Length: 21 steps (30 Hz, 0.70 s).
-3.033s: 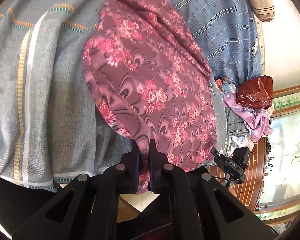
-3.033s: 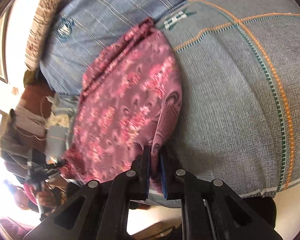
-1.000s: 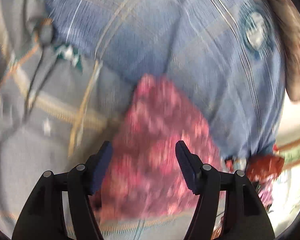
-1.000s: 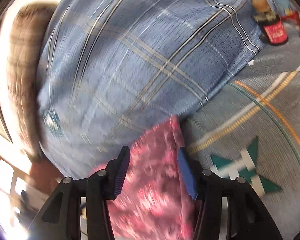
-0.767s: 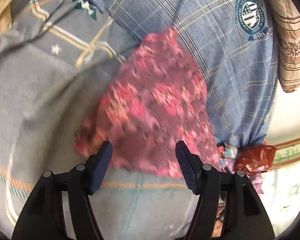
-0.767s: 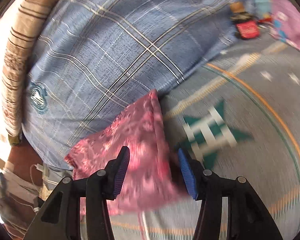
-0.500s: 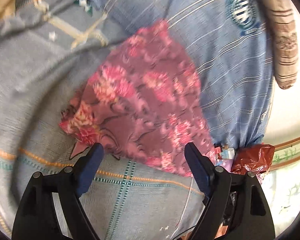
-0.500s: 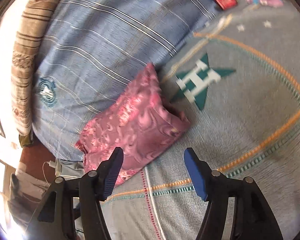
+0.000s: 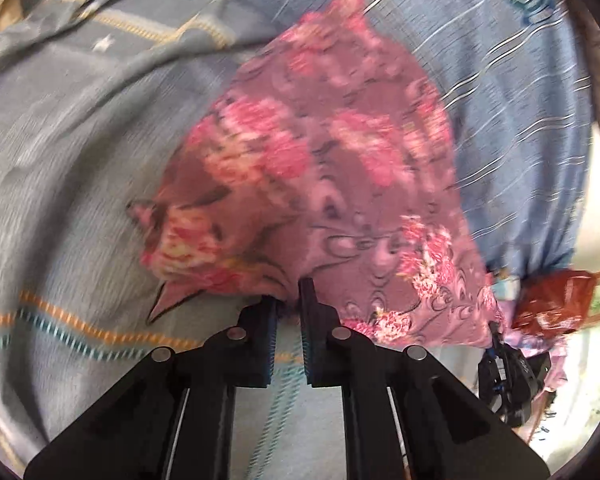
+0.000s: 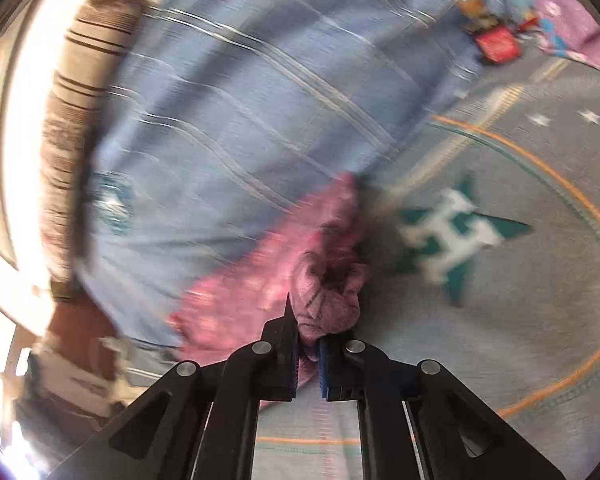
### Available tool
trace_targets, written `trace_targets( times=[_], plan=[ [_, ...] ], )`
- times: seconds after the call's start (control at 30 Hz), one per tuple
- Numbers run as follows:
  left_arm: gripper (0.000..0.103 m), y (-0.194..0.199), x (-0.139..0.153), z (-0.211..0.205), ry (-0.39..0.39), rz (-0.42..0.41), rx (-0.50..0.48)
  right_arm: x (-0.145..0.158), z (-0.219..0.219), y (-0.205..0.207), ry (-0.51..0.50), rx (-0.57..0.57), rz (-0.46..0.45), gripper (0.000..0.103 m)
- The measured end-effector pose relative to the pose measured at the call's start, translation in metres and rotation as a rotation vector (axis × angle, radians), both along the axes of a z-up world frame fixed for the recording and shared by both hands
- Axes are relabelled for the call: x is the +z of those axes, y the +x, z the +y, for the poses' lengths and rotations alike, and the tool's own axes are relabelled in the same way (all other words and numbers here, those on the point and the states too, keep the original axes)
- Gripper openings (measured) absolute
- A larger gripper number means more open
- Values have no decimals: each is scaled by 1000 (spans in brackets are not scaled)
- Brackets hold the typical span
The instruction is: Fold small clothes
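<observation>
Left wrist view: my left tongs (image 9: pixel 287 300), wide apart 0.5 s ago, now pinch the floral garment (image 9: pixel 324 168) edge ahead; my right tongs (image 10: pixel 308 344) likewise clamp it, starting another fold.

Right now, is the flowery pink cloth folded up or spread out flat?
Folded: the floral cloth lies doubled in a small bunched shape on the grey bedsheet.

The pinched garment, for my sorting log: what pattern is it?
Pink flowers on mauve swirls; the garment shows best in the left wrist view.
</observation>
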<state>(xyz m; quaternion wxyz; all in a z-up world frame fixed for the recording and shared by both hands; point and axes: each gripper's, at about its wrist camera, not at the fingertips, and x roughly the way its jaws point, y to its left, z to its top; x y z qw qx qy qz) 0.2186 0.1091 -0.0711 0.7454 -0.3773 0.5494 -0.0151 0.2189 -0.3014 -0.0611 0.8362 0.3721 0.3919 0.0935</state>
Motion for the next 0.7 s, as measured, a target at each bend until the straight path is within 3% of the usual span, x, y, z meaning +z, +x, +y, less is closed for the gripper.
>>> trace_targets(
  times=[0.03,0.1,0.23,0.3,0.37,0.4,0.43,0.5,0.57,0.7],
  plan=[
    [6,-3,1,-1,3,8,-2,-19,-4,4,-41,-9,87,6],
    [6,-9,7,1,22,21,-17,-40,-4,6,-57,13,149,5],
    [6,-27,43,9,-14,-61,-52,-14,1,-9,-149,11,103,25],
    [10,-31,77,25,57,-156,-10,6,-4,-17,-184,-19,59,27],
    [48,-23,100,34,181,-221,-3,33,-5,-21,-227,-41,-20,30],
    [83,-14,106,38,242,-233,-14,42,-3,-17,-232,-27,-41,33],
    [87,-4,107,41,288,-252,-23,54,6,-9,-231,22,-73,39],
    [87,14,96,46,332,-286,-37,67,25,9,-213,96,-95,48],
    [87,33,72,53,311,-262,-44,73,55,34,-189,196,-107,55],
    [87,57,36,57,245,-195,-38,61,126,100,-179,341,-64,56]
  ],
)
